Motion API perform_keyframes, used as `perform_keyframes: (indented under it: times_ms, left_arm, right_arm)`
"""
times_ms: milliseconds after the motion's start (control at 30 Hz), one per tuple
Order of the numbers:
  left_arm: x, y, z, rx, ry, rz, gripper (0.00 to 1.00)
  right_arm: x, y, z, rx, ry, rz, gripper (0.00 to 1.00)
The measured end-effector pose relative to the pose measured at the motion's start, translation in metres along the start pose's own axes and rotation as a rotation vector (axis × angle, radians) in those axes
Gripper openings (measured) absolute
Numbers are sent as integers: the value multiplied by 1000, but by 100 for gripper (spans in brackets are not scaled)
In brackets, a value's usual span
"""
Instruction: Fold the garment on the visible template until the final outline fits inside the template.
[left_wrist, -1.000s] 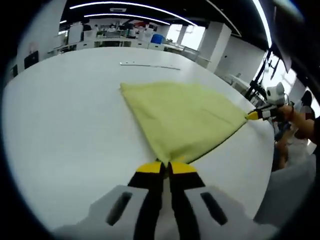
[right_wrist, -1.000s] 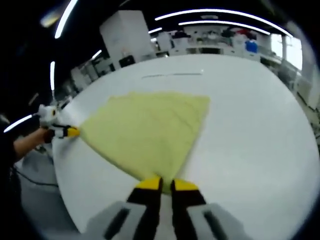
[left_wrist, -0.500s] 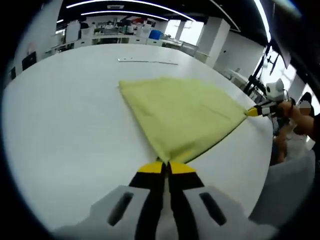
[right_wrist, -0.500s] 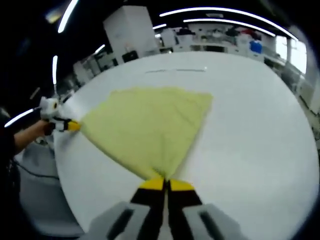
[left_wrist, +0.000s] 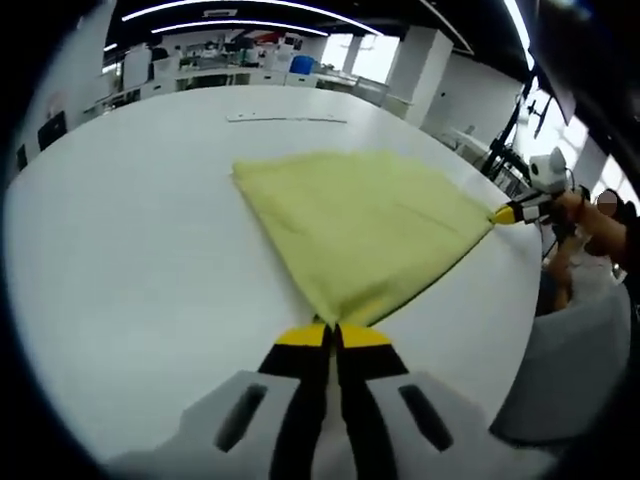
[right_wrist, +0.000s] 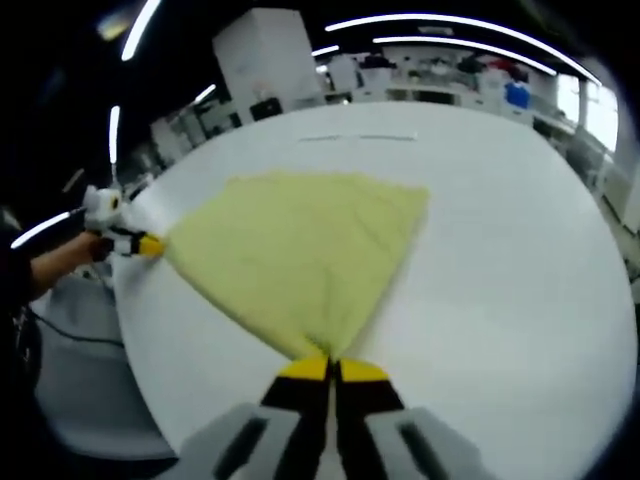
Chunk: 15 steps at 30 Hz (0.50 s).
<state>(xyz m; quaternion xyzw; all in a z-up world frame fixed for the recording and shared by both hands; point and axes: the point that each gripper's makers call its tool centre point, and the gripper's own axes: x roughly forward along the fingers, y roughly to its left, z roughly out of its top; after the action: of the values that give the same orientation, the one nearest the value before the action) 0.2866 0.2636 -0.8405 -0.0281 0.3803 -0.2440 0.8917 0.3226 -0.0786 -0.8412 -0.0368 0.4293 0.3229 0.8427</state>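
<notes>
White tabletop (left_wrist: 120, 250) carries a yellow-green garment (left_wrist: 365, 215) spread flat, one near corner clamped in the closed left hand-held gripper (left_wrist: 332, 335), the other near corner clamped in the closed right hand-held gripper (right_wrist: 333, 368), cloth drawn taut between them.

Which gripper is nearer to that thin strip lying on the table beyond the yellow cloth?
Neither clearly: left gripper and right gripper each pinch a near corner of the cloth, the strip far beyond both.
</notes>
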Motion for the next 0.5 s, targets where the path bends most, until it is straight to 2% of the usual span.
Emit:
perform_keyframes:
  times_ms: [200, 367, 500]
  left_arm:
    - [-2, -5, -5, 83, 20, 5, 0]
    - [-5, -15, -9, 95, 28, -2, 0]
    - [-6, -15, -10, 92, 34, -1, 0]
  right_arm:
    - [-4, 4, -6, -1, 7, -7, 0]
    - [-7, 4, -7, -10, 8, -17, 0]
    - [-9, 5, -9, -5, 4, -32, 0]
